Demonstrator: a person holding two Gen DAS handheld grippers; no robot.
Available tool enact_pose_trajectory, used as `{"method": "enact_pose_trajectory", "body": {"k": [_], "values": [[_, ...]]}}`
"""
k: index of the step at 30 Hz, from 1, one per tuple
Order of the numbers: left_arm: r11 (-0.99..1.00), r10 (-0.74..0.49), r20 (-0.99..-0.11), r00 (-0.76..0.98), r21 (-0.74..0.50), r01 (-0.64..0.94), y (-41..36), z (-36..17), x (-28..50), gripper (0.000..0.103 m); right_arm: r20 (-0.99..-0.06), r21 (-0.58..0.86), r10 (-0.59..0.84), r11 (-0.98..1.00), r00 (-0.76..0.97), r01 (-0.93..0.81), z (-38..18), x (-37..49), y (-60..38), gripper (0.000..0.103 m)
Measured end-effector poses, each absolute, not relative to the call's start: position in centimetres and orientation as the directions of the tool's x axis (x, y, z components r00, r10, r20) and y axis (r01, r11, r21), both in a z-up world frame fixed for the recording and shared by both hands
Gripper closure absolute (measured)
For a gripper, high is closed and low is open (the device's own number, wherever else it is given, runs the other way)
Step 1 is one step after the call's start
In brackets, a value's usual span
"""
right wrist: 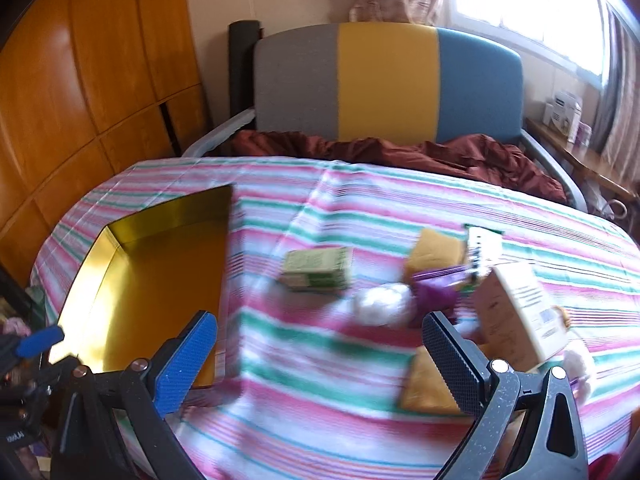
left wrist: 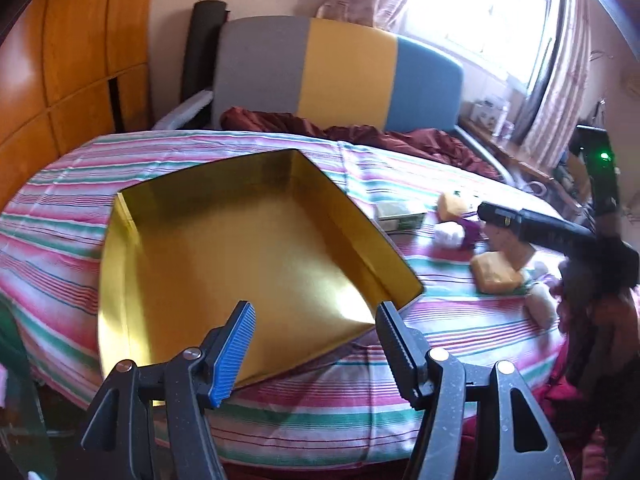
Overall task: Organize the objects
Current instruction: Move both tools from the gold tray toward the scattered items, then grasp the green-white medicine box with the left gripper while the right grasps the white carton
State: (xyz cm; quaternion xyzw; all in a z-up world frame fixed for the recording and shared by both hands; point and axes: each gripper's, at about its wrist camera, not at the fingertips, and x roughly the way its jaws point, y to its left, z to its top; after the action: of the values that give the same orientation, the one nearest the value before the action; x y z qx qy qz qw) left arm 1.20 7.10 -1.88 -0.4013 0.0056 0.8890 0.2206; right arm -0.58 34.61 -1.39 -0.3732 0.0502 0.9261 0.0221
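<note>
Striped in pink, green and white, the bed cover carries everything, with a grey, yellow and blue headboard behind it and a wooden wardrobe to the left. An open gold tin tray lies on the cover's left part. The left claw hangs over the tray's near corner, jaws apart and gripping nothing. To the tray's right lies a loose cluster: a green box, a white fluffy ball, a purple item, yellow sponges and a pale carton. The right claw is spread wide and empty above bare cover, with the cluster just ahead and to its right, the tray beside its blue left finger.
</note>
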Motion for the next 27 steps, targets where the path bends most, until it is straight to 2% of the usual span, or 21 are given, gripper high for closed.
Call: {"method": "enact_pose_trajectory", "body": {"k": [5,7,13,18,27], "values": [[-0.878,0.426,-0.725,-0.541,-0.187,-0.441,8.4,-1.4,0.7,0.038,-0.690,0.070,0.064,-0.986,-0.721,-0.154,-1.2,-1.5,41.6,0.000],[-0.868,0.421,-0.731,-0.537,-0.153,-0.472,9.6,-1.2,0.5,0.033,-0.711,0.068,0.080,-0.981,-0.698,-0.182,-2.0,-2.1,44.1,0.000],[-0.828,0.427,-0.758,-0.492,-0.110,-0.550,13.3,-0.8,-1.3,0.033,-0.768,0.184,0.009,-0.954,-0.640,-0.235,-5.1,-3.4,49.0,0.000],[-0.747,0.438,-0.786,-0.437,-0.047,-0.664,17.7,-0.5,-4.0,0.033,-0.764,0.217,-0.021,-0.950,-0.645,-0.227,-4.8,-3.2,48.9,0.000],[-0.620,0.364,-0.843,-0.395,0.098,-0.779,25.5,-2.6,-9.8,0.033,-0.763,0.231,-0.025,-0.944,-0.646,-0.236,-4.7,-3.0,49.4,0.000]]}}
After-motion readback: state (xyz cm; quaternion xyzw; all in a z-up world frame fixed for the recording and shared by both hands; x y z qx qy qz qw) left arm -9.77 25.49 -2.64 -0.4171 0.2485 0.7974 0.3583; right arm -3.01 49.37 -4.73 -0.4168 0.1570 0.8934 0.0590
